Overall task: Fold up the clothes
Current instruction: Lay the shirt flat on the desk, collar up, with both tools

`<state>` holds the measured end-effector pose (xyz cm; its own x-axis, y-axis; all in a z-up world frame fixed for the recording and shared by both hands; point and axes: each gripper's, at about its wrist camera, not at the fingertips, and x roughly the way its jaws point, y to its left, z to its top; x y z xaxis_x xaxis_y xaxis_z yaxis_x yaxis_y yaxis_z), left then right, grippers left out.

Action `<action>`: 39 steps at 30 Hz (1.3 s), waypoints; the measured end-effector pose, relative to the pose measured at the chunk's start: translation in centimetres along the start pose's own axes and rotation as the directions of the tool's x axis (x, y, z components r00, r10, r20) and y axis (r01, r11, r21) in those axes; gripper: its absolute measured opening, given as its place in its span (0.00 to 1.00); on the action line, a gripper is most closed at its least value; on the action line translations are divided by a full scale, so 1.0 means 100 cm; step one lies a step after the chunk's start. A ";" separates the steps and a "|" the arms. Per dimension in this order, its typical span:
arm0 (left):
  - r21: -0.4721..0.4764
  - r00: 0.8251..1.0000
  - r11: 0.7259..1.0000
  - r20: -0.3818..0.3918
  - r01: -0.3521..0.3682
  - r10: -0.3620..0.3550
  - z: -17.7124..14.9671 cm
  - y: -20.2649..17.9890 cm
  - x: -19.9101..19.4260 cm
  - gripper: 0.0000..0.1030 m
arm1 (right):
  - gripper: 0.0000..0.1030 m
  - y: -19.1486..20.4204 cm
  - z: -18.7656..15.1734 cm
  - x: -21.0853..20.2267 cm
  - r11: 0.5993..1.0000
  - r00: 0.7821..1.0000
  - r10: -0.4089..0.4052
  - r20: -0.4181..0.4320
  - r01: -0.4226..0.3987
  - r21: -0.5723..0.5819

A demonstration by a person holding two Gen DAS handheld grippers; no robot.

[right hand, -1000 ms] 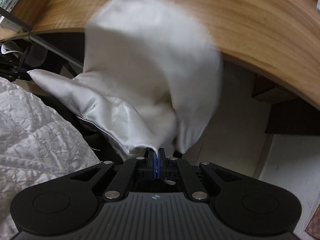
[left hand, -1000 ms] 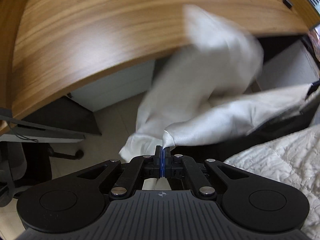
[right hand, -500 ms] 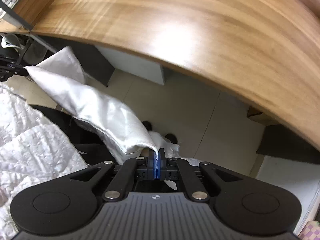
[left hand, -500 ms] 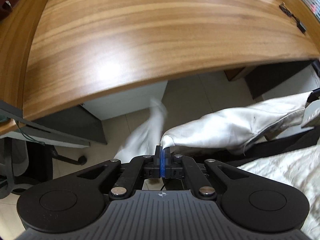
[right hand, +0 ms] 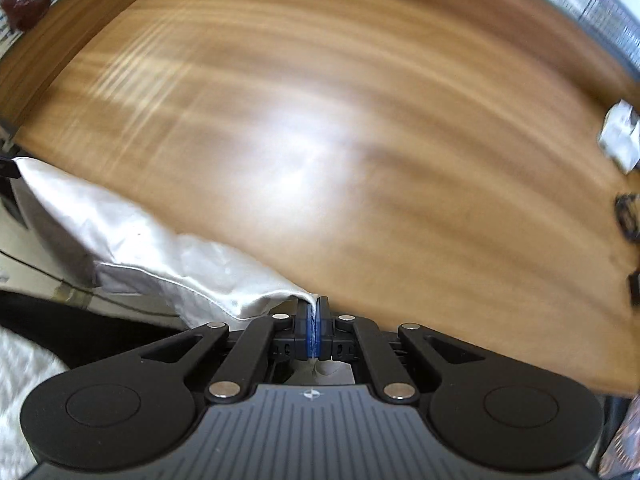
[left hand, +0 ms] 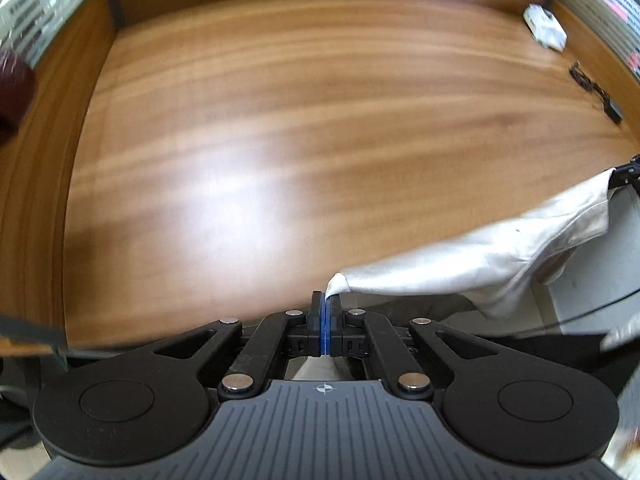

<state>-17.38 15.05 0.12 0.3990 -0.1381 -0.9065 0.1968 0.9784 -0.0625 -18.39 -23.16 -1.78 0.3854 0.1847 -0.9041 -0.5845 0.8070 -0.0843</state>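
Note:
A white satin garment (left hand: 472, 268) is stretched between my two grippers at the near edge of a wooden table (left hand: 300, 128). My left gripper (left hand: 326, 298) is shut on one corner of it; the cloth runs off to the right, where the other gripper's tip (left hand: 624, 174) holds the far corner. In the right wrist view my right gripper (right hand: 314, 304) is shut on a corner of the garment (right hand: 132, 240), which runs left to the left gripper's tip (right hand: 8, 168). Both views are motion blurred.
The wooden table (right hand: 340, 120) fills both views. A white packet (left hand: 545, 30) and a black cable (left hand: 596, 92) lie at its far right; they show in the right wrist view as the packet (right hand: 620, 136) and cable (right hand: 626, 220). A dark red object (right hand: 26, 0) stands far left.
Both grippers have swung up and forward from below the table edge to over the tabletop, carrying the garment. The cloth, earlier billowing and hanging, is now pulled taut between them.

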 end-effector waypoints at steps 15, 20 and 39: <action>-0.084 0.989 0.988 -0.071 -0.133 0.127 0.069 0.012 0.084 0.01 | 0.01 -0.069 0.056 0.083 0.998 0.999 0.042 -0.032 -0.043 -0.037; -0.093 0.986 0.984 -0.091 -0.151 0.143 0.091 0.015 0.101 0.01 | 0.01 -0.083 0.073 0.100 0.997 0.997 0.058 -0.049 -0.061 -0.044; -0.026 0.979 0.984 -0.108 -0.176 0.172 0.186 0.012 0.154 0.01 | 0.00 -0.175 0.192 0.132 0.999 0.999 0.036 0.015 -0.035 -0.033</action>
<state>5.67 11.28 -6.13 0.3278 0.0496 -0.9435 0.1007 0.9911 0.0871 10.66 -24.09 -4.21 0.3749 0.2216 -0.9002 -0.6206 0.7813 -0.0661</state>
